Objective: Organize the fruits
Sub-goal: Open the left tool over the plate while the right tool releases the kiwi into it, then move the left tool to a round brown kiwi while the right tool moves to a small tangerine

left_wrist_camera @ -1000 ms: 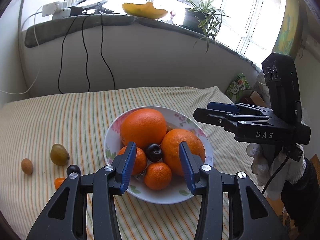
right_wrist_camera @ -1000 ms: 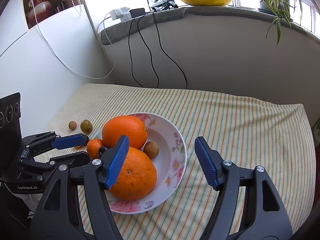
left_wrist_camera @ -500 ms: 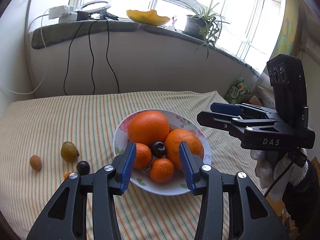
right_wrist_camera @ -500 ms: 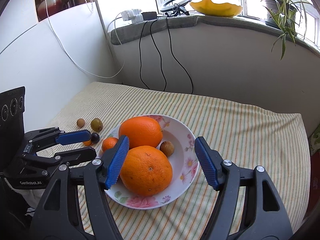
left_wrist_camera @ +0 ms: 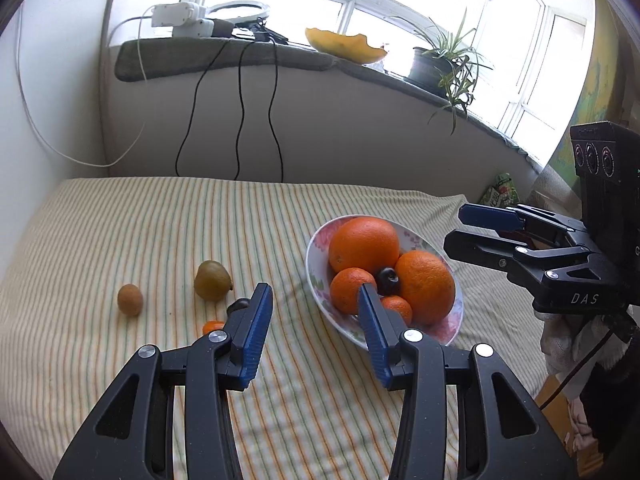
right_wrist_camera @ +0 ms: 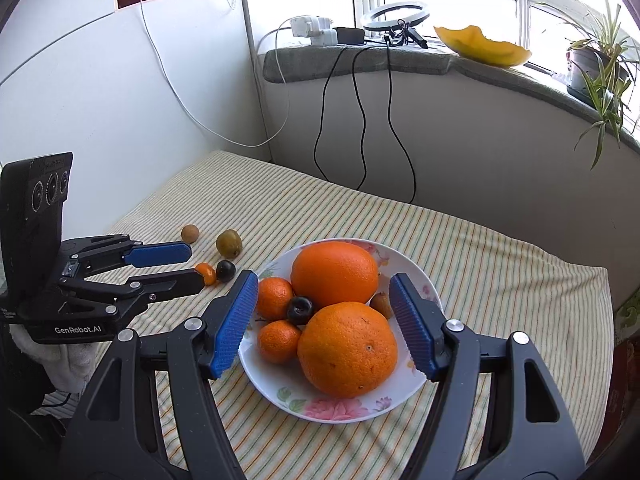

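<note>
Fruits lie in two groups on my striped yellow-and-green cloth-covered table [right_wrist_camera: 500,280]. The white floral-rimmed ceramic bowl [right_wrist_camera: 332,408] holds two large round oranges [right_wrist_camera: 347,349], one behind the other, two small mandarins [right_wrist_camera: 279,341] on the side facing my left gripper, a dark glossy plum [right_wrist_camera: 300,309] wedged between them, and a small brown fruit [right_wrist_camera: 380,304] tucked behind the nearer orange, against the far wall of the bowl.

Loose on the cloth, beyond the bowl toward the white wall, sit a greenish-yellow oval fruit [left_wrist_camera: 212,281], a small tan oval fruit [left_wrist_camera: 130,299] well apart from it, a second dark plum [right_wrist_camera: 225,270] and a tiny orange kumquat [right_wrist_camera: 206,273] touching or nearly touching that plum.

My left gripper [left_wrist_camera: 316,300] hangs above bare cloth between the loose fruits and the bowl, its blue-padded fingers parted with nothing in them; in the right wrist view its tips point at the kumquat and plum. My right gripper [right_wrist_camera: 323,309] hovers over the bowl, blue ribbed pads spread wide on either side of the piled fruit, grasping nothing and touching nothing that I can see.

On the grey windowsill [right_wrist_camera: 360,62] stand a ring light [right_wrist_camera: 396,16], white power adapters [right_wrist_camera: 312,28], a yellow-orange melon piece [right_wrist_camera: 480,46] and a potted spider plant [right_wrist_camera: 592,60]; black cables [right_wrist_camera: 360,120] hang down the wall.
</note>
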Demonstrator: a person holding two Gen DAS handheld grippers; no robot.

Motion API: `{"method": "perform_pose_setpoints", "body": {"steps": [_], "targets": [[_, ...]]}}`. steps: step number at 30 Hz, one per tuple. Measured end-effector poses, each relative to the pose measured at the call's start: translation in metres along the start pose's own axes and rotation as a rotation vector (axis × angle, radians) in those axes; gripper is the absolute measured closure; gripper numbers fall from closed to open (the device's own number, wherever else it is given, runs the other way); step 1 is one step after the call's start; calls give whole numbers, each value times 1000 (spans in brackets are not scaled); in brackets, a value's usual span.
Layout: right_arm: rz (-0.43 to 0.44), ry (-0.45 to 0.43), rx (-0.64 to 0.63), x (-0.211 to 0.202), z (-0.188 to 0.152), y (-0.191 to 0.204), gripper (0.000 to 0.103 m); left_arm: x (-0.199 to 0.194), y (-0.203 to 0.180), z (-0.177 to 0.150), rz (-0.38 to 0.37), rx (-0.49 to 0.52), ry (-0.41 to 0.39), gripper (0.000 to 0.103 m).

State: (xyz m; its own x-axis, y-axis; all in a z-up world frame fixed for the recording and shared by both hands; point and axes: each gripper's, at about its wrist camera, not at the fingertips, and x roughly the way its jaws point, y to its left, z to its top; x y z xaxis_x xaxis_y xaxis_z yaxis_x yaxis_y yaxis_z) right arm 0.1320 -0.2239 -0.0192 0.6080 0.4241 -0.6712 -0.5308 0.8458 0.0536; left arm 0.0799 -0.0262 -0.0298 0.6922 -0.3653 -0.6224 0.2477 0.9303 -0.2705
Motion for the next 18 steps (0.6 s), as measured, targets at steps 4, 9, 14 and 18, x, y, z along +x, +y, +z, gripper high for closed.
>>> {"method": "perform_pose_setpoints", "body": {"steps": [4, 9, 14, 18], "targets": [[11, 10, -49, 6, 4, 17, 32, -8, 24, -4, 38, -37, -2, 60], [30, 26, -104, 16, 8, 38, 32, -16, 53, -12, 90, -80, -3, 60], [51, 52, -162, 30, 10, 59, 32, -20, 77, -15, 125, -118, -9, 60], [77, 81, -216, 44, 11, 78, 32, -19, 90, -16, 144, -137, -9, 60]]}}
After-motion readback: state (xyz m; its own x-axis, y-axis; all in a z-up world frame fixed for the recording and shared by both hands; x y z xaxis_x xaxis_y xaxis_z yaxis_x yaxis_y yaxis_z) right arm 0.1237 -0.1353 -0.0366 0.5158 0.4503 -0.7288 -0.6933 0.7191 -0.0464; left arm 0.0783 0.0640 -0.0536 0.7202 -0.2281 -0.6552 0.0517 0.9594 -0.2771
